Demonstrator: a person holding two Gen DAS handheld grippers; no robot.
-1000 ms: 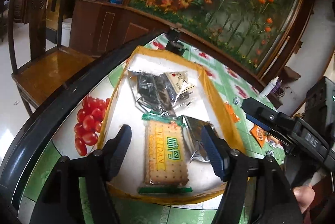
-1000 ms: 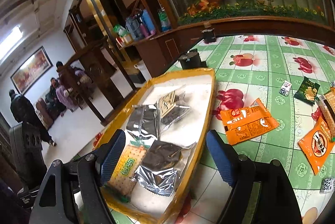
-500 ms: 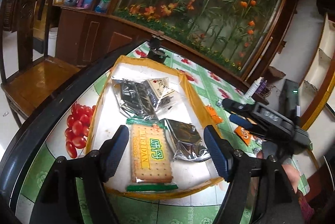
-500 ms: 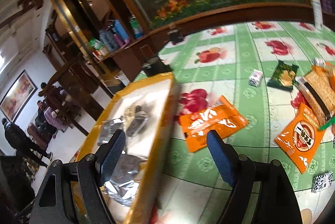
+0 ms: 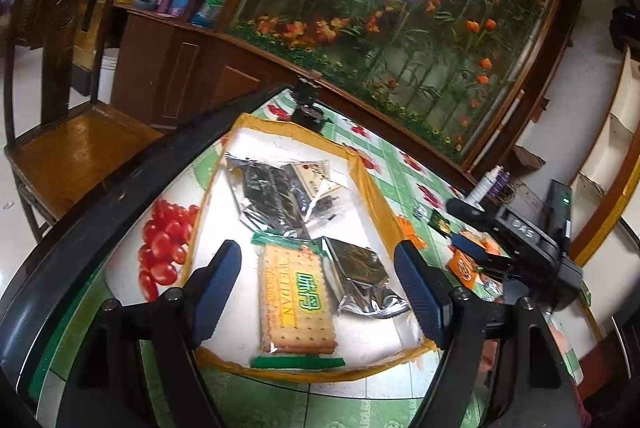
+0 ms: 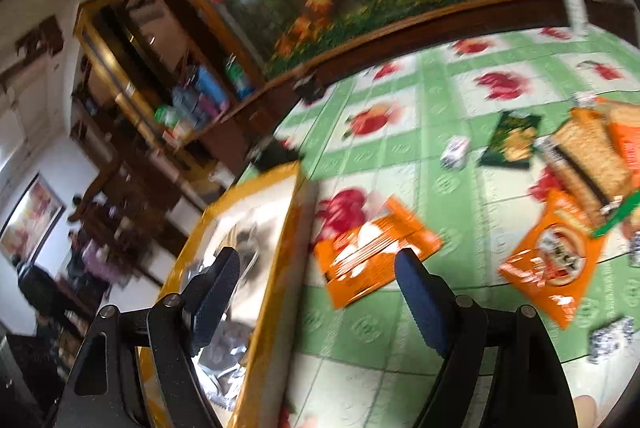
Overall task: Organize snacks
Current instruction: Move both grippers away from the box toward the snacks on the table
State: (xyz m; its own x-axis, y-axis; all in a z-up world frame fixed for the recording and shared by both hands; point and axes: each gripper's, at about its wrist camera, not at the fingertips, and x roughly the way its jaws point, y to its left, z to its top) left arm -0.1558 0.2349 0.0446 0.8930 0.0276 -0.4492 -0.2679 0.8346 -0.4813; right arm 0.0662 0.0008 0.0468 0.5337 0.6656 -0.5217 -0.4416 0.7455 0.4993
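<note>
1. Snacks lie in two groups: several inside the tray [image 5: 372, 195], the rest loose on the tablecloth [image 6: 452, 195].
2. Left gripper [image 5: 318, 286] hangs over the tray's near end. Its jaws have just been opening and stand wide apart, gripping nothing.
3. Between the left fingers [image 5: 218, 278], lying flat on the tray floor and apart from both pads, are a cracker pack [image 5: 294, 298] and, just beside it toward the right finger, a silver pouch [image 5: 360, 278].
4. Beyond the left fingertips, farther along the tray, lie a dark foil pack [image 5: 272, 191] and a small cream packet [image 5: 316, 177], overlapping.
5. Right gripper [image 6: 318, 286] has its jaws wide apart and empty. This view is blurred.
6. Just beyond the gap between the right fingers [image 6: 420, 298] lies an orange packet [image 6: 376, 250] on the cloth; the tray's wall passes by the left finger.
7. Past the right finger, well apart from it, lies an orange pouch [image 6: 554, 260]; a green packet [image 6: 512, 139] and a cracker stack [image 6: 588, 159] lie farther off.
</note>
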